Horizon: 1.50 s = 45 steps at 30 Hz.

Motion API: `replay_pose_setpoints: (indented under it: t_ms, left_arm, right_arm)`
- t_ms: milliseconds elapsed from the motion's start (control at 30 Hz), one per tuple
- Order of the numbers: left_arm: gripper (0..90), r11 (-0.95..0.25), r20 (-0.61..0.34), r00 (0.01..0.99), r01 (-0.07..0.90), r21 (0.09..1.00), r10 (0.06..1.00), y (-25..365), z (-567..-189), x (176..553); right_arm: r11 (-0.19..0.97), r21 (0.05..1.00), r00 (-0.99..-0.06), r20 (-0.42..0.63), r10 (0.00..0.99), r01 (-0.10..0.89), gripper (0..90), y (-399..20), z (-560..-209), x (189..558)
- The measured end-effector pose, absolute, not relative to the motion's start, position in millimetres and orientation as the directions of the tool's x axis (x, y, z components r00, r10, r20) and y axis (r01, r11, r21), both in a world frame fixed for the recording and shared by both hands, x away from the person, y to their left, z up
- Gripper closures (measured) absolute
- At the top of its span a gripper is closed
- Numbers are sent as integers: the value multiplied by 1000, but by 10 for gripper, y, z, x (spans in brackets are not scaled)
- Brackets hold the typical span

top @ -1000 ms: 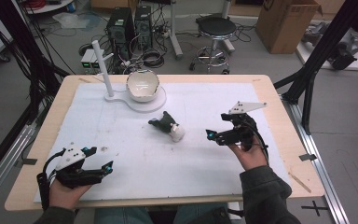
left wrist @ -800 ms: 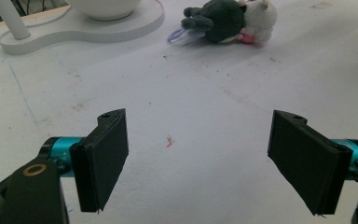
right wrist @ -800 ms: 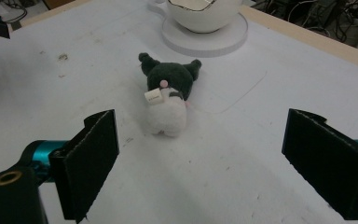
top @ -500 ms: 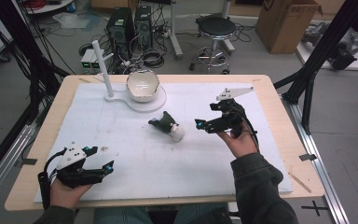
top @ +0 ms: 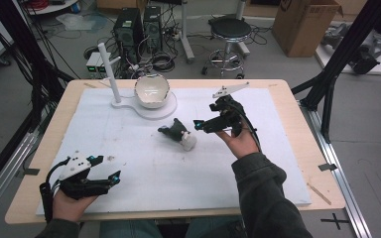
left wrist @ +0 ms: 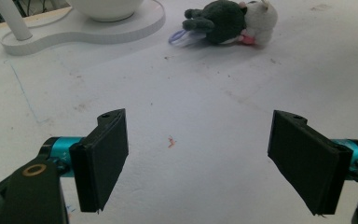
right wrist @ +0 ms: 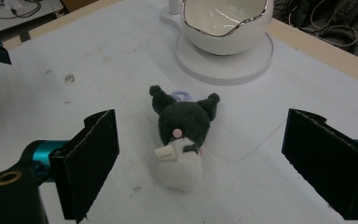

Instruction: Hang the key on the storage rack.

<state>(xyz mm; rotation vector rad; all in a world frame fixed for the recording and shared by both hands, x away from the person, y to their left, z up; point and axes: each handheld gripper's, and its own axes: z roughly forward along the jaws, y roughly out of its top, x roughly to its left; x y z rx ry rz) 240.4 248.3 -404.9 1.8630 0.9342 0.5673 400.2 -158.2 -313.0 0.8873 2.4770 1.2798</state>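
Item, left gripper [top: 110, 168]: jaws apart on nothing, nearest us on the desk [top: 278, 84]; the plush toy [left wrist: 233, 21] lies well ahead of them.

Item, right gripper [right wrist: 200, 163]: jaws spread wide, the plush toy [right wrist: 181, 135] lying between and just beyond them. We judge a clean grasp needs us to lower squarely, centre the dark head, and close on the body.

Item, white bowl [right wrist: 226, 23]: beyond the toy, on its stand.

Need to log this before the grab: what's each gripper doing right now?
Left gripper: open, empty, low over the white mat.
Right gripper: open, empty, jaws either side of the plush toy, not touching it.
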Motion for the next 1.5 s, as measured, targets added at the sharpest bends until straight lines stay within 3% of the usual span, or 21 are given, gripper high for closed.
replay_pose_setpoints:
  t_ms: [1500]
  left_arm:
    - [206,-258,-11,600,361,896,800,2518,-4046,2410]
  right_arm:
    - [605,606,-803,98,588,517,208,-870,-3773,4399]
